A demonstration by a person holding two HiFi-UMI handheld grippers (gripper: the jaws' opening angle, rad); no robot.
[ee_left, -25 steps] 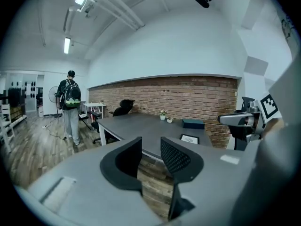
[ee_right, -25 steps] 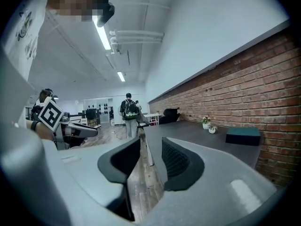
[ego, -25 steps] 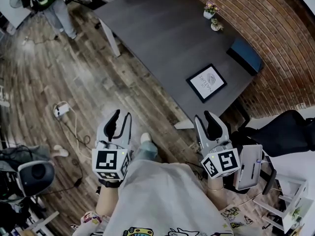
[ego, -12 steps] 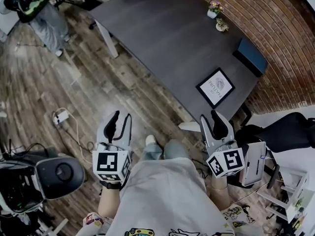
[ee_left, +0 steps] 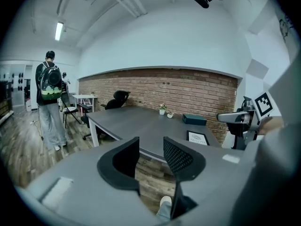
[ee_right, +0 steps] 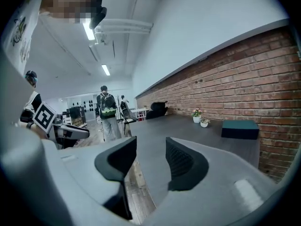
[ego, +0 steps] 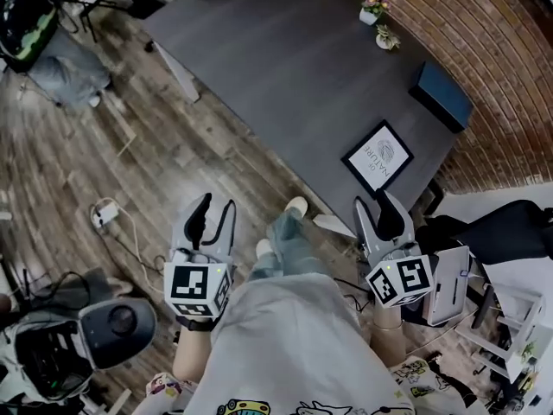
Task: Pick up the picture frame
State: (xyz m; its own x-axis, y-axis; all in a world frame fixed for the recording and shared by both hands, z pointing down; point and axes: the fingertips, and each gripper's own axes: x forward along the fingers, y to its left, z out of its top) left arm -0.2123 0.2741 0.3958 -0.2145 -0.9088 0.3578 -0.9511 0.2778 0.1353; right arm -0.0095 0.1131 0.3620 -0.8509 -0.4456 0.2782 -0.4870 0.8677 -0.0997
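Observation:
The picture frame point(ego: 378, 155), black-edged with a white print, lies flat near the right end of the dark grey table point(ego: 285, 67); the left gripper view shows the picture frame point(ee_left: 197, 137) past its jaws. My left gripper point(ego: 211, 209) hangs over the wooden floor, short of the table, jaws opening with nothing between them. My right gripper point(ego: 381, 207) is at the table's near edge, just below the frame, jaws also opening and empty. In the right gripper view the right gripper point(ee_right: 149, 152) looks along the tabletop.
A dark box point(ego: 442, 95) and two small potted plants point(ego: 373, 7) sit on the table by the brick wall. A person with a backpack point(ee_left: 49, 95) stands on the floor to the left. Office chairs point(ego: 505, 232) and equipment stand nearby.
Both grippers have moved forward toward the table and their jaws have spread wider. The frame now sits closer to the right gripper. The person's foot has stepped forward.

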